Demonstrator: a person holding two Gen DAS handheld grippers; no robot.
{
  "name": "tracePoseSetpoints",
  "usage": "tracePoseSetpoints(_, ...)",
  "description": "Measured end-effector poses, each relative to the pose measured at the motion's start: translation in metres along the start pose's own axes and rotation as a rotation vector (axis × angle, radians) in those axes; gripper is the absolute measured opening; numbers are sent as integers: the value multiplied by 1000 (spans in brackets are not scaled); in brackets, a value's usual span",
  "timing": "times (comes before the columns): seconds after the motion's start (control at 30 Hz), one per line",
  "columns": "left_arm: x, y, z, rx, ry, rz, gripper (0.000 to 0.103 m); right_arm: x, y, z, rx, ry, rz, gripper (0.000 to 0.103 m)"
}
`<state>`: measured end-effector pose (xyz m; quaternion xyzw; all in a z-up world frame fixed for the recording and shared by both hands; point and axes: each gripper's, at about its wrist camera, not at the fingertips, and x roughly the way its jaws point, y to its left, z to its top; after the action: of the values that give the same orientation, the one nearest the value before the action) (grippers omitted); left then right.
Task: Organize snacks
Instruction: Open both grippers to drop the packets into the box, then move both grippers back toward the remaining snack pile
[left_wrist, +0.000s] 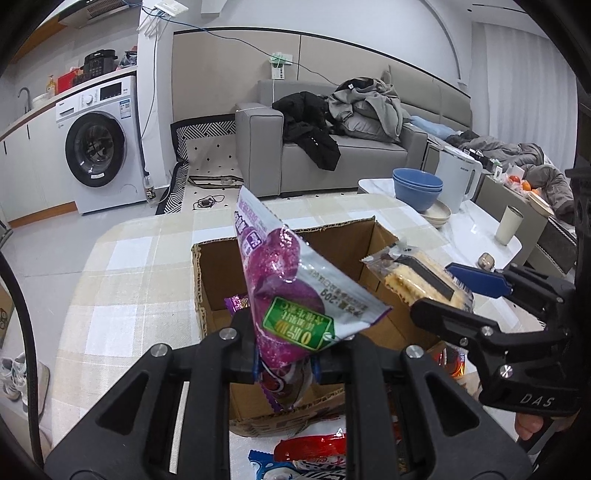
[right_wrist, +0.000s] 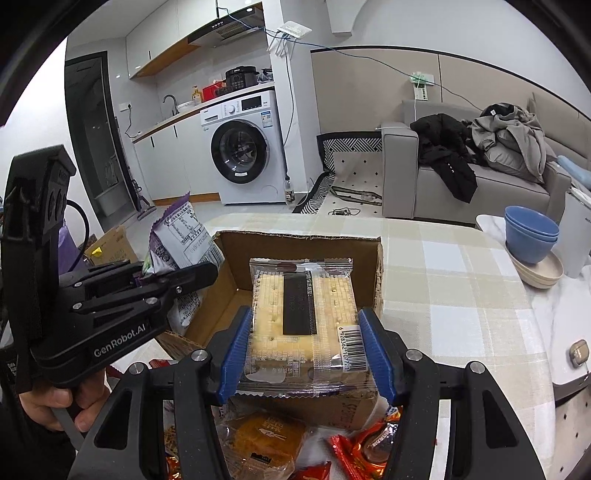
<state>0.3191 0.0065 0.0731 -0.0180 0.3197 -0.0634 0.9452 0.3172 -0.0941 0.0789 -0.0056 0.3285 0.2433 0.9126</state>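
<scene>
An open cardboard box (left_wrist: 207, 280) stands on the checked tablecloth; it also shows in the right wrist view (right_wrist: 376, 266). My left gripper (left_wrist: 284, 363) is shut on a purple snack bag (left_wrist: 284, 280) and holds it upright over the box's near side. My right gripper (right_wrist: 308, 354) is shut on a clear-wrapped pack of crackers (right_wrist: 303, 314) above the box's near edge. In the left wrist view the cracker pack (left_wrist: 417, 280) and right gripper (left_wrist: 439, 291) hang over the box's right wall. The purple bag (right_wrist: 181, 240) shows at the left of the right wrist view.
Several loose snack packets lie in front of the box, red ones (left_wrist: 314, 448) and an orange one (right_wrist: 258, 439). Stacked blue bowls (left_wrist: 417, 188), a white kettle (left_wrist: 458, 173) and a cup (left_wrist: 508, 225) stand on the marble table to the right. Sofa and washing machine stand behind.
</scene>
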Motion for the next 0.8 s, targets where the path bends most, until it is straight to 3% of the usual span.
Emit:
tracePoseSetpoints(0.07, 2, -1, -1, 7, 11, 4, 20, 0, -1, 1, 1, -6, 2, 60)
tracePoseSetpoints(0.13, 3, -2, -4, 14, 21, 6, 33, 0, -3, 2, 3, -9, -12, 71)
tracePoseSetpoints(0.2, 1, -2, -6, 18, 25, 13, 57, -5, -7, 1, 16, -25, -13, 75)
tracePoseSetpoints(0.23, -1, -2, -8, 18, 24, 17, 64, -7, -9, 0, 20, -29, -15, 77)
tracePoseSetpoints(0.27, -3, -2, -10, 19, 19, 20, 78, -10, -11, 0, 27, -36, -22, 85)
tracePoseSetpoints(0.3, -9, -1, -12, 19, 8, 24, 86, -14, -14, -1, 37, -47, -26, 91)
tracePoseSetpoints(0.37, -17, 0, -17, 25, -8, 29, 89, -22, -20, -3, 52, -60, -22, 97)
tracePoseSetpoints(0.4, -22, -1, -20, 30, -9, 32, 101, -25, -23, -3, 59, -60, -16, 101)
tracePoseSetpoints(0.8, -77, 14, -51, -37, -19, 8, 102, -57, -33, -31, 75, -44, -4, 103)
